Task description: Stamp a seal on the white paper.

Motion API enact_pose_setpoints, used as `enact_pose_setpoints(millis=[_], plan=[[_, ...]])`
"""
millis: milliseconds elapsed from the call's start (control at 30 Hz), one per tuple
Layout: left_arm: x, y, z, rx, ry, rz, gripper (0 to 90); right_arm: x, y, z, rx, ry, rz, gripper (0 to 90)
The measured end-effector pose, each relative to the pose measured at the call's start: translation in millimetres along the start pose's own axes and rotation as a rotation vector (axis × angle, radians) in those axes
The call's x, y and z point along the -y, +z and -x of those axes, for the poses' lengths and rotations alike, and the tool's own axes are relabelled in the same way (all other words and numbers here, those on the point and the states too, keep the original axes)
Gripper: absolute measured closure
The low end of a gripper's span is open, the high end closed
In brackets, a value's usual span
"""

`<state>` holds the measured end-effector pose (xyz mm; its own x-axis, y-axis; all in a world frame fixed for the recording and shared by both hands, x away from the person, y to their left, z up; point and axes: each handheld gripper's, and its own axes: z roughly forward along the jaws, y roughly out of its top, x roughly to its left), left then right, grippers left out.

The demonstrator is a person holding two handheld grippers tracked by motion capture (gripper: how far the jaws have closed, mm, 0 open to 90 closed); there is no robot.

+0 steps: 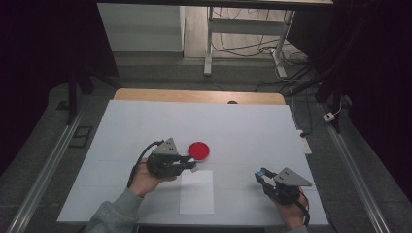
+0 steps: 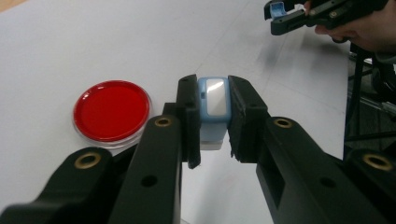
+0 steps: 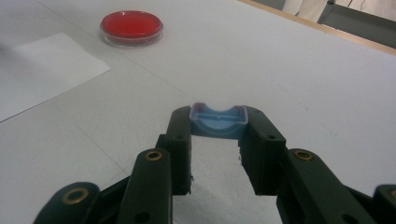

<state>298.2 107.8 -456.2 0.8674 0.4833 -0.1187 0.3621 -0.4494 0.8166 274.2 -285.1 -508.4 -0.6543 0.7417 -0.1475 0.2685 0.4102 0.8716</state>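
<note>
1. While a person stands at the near edge of a white table (image 1: 145, 126), the left gripper (image 1: 192, 164) is held just short of a red dish (image 1: 199, 151), its jaws clamped on a light blue block (image 2: 214, 105).
2. Seen along the left gripper (image 2: 212, 121), the light blue block sits upright between the two black pads, a pale shiny face turned to the camera and a whitish base below; the red dish (image 2: 112, 111) lies flat on the table to the left of the jaws, apart from them.
3. Farther right and nearer the person, the right gripper (image 1: 262, 175) is closed on a small blue tray-like piece (image 3: 218, 120), pinched by its two ends at the jaw tips and held clear of the table.
4. From the left gripper's camera, the right gripper (image 2: 279, 14) appears at the upper right, with the same small blue piece (image 2: 277, 9) at its tip and a hand (image 2: 364, 32) behind it.
5. A white sheet of paper (image 1: 196, 191) lies flat on the table between the two grippers, just nearer the person than the red dish (image 3: 132, 24).
6. Both forearms enter from the bottom edge, the left in a grey sleeve (image 1: 114, 213).
</note>
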Motion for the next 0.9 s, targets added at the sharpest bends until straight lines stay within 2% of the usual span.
enact_pose_setpoints(millis=[400,900], plan=[[5.2,8.4,6.5,0.028,0.0,-0.031,75.6,0.3,-0.5,0.9,-0.004,0.001,-0.001,64.8],[13.7,17.6,14.7,0.041,0.01,-0.069,75.6,0.1,0.7,0.4,-0.007,0.0,-0.003,64.8]])
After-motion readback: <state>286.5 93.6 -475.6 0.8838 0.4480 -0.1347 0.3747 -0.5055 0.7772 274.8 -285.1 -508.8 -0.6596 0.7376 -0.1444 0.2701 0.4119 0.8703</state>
